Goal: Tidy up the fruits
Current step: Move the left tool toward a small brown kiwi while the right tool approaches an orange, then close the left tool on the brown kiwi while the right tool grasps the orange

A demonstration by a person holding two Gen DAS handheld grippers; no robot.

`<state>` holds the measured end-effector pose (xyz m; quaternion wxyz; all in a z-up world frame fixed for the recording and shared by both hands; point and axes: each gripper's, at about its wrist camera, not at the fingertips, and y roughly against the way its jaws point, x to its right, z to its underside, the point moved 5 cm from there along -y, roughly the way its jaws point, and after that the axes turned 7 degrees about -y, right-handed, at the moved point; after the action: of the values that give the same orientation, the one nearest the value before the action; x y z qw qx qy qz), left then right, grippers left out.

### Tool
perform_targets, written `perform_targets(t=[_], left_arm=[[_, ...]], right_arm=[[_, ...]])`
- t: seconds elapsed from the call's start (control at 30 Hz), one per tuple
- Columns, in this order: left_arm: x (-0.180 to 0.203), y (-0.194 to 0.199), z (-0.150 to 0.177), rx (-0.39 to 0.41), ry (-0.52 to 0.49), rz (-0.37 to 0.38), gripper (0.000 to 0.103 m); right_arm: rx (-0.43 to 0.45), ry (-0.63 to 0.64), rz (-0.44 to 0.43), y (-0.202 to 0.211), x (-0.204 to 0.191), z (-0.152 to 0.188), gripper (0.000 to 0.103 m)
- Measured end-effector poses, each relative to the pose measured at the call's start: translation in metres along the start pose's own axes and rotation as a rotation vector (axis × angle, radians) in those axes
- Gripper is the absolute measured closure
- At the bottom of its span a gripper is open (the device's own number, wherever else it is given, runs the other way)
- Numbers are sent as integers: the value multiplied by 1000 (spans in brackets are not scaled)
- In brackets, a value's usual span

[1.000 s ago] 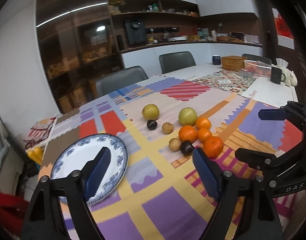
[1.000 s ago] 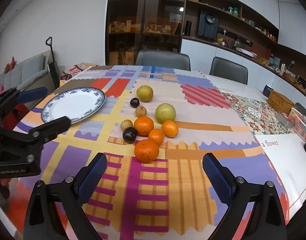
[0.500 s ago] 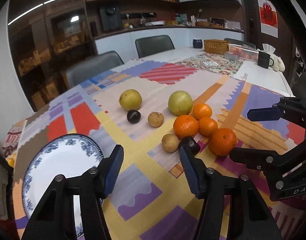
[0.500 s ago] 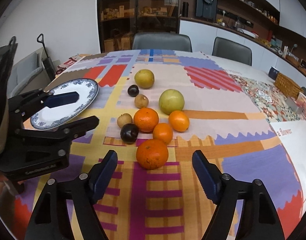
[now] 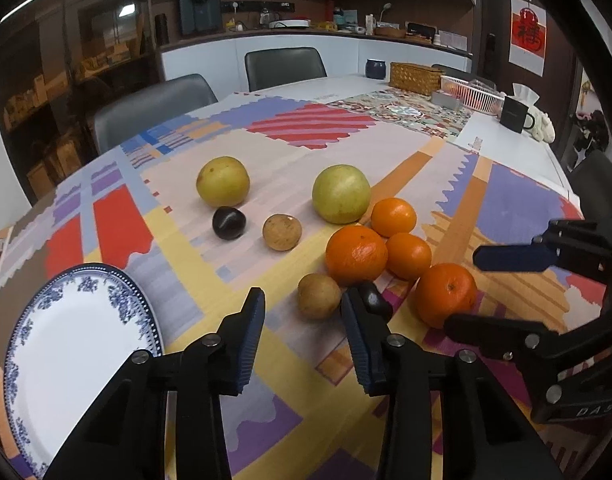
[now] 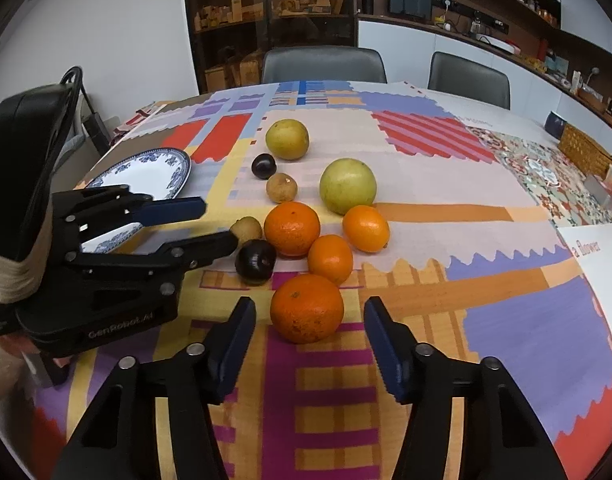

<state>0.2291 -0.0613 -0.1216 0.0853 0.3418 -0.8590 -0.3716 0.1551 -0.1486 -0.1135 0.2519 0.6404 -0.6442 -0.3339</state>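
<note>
Advanced on fruit: left gripper (image 5: 301, 320) closing, empty, kiwi (image 5: 319, 295) just ahead; right gripper (image 6: 310, 330) closing around orange (image 6: 307, 308), untouched.

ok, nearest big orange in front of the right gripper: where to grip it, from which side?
Across its widest girth, coming from the near side. The orange is round and has bare cloth left and right; a smaller orange crowds its far side. The right gripper is already lined up on it, jaws closing, pads not yet on the fruit.
</note>
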Motion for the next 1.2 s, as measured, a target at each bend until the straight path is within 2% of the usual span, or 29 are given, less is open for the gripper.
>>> perform_targets(t=[0.3,0.6,0.7,0.73,1.2], left_arm=[[-4,-13,-7,-26,46,47,69],[0,-19,-13,-50,71,78,69],[1,-19,-13,-64,86,93,76],[1,-19,-13,-69,88,93,80],[3,-4,-7,-64,126,47,81]], right_arm=[[-27,-20,-37,-6,2,1,59],[-26,-38,-64,-7,7,-2,62],[-27,-45,-75,-7,8,-3,62],[-26,-46,-77,-7,8,-2,62],[12,-28,-113,2,6,-7,67]])
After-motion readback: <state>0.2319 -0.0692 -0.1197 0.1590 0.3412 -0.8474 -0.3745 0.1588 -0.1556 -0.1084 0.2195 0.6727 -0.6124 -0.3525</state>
